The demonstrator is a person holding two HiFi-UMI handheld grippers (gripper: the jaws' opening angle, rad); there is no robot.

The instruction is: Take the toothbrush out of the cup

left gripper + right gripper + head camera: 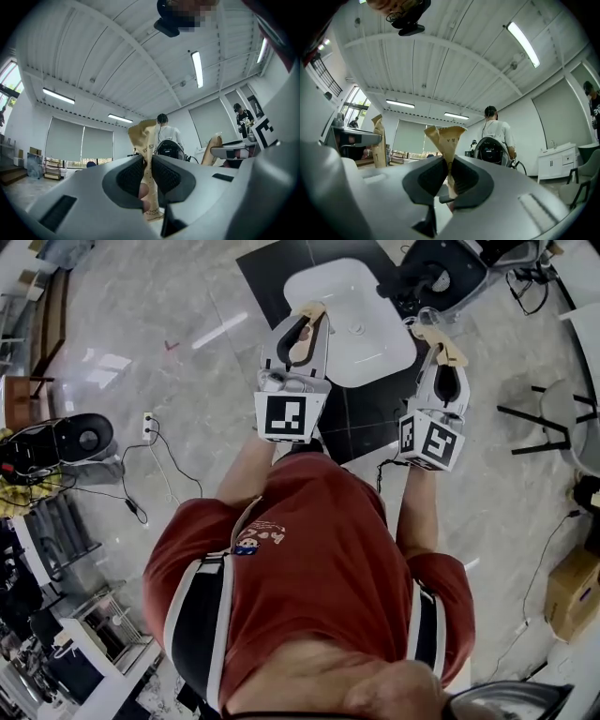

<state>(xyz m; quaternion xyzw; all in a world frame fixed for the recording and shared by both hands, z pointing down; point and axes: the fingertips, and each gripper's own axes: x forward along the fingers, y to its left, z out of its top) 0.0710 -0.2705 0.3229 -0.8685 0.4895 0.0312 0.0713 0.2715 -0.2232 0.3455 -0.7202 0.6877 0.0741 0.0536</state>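
Both grippers are held up at chest height over the floor. My left gripper (302,332) (147,171) is shut on a brown paper toothbrush packet (144,136) (312,311) that stands upright between its pads. My right gripper (441,351) (449,176) is shut on another piece of brown paper (446,139) (448,349) that flares open above the jaws. From the right gripper view the left gripper's packet (378,140) shows at the left. No cup shows in any view.
A white basin (349,320) lies on a black mat (370,409) just beyond the grippers. Cables and a socket strip (147,427) run over the floor at the left. A person wearing a backpack rig (491,140) stands ahead, and a white cabinet (555,159) stands to the right.
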